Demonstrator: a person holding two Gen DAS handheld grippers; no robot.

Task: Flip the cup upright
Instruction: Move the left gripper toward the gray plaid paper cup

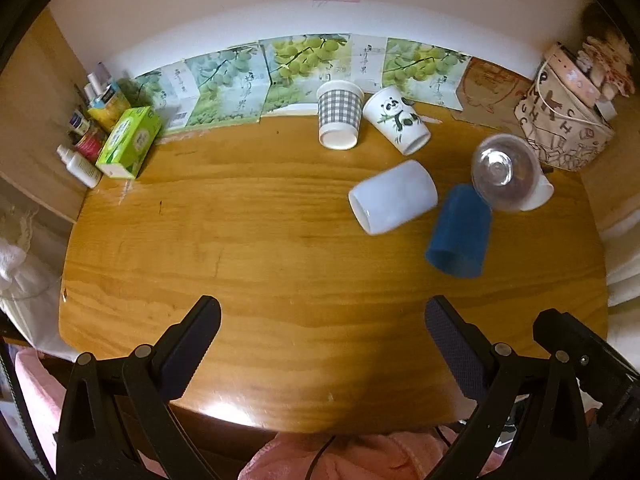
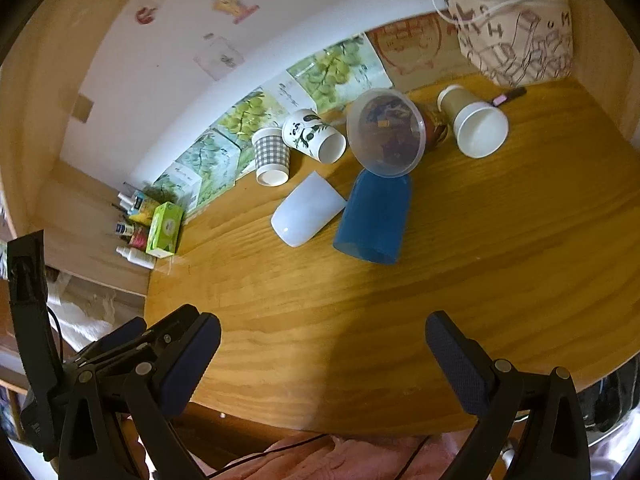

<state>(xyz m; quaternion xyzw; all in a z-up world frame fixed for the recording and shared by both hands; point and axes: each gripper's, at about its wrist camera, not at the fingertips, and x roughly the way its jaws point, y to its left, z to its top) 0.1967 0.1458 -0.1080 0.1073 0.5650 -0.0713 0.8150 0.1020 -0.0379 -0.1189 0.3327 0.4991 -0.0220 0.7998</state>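
Observation:
Several cups lie on their sides on the wooden table (image 1: 280, 240): a blue cup (image 1: 460, 232) (image 2: 374, 216), a white cup (image 1: 394, 202) (image 2: 308, 210), a clear plastic cup (image 1: 504, 170) (image 2: 386, 132), a panda cup (image 1: 398, 120) (image 2: 312, 136), a grey checked cup (image 1: 340, 114) (image 2: 272, 156) and a brown paper cup (image 2: 474, 124). My left gripper (image 1: 322, 320) is open and empty over the table's near edge. My right gripper (image 2: 322, 338) is open and empty, also near the front edge, well short of the cups.
A green tissue box (image 1: 128, 142) (image 2: 164, 230) and small bottles (image 1: 80, 164) stand at the back left. A patterned bag (image 1: 564, 128) (image 2: 516, 36) sits at the back right. Grape-print cartons (image 1: 304, 68) line the wall.

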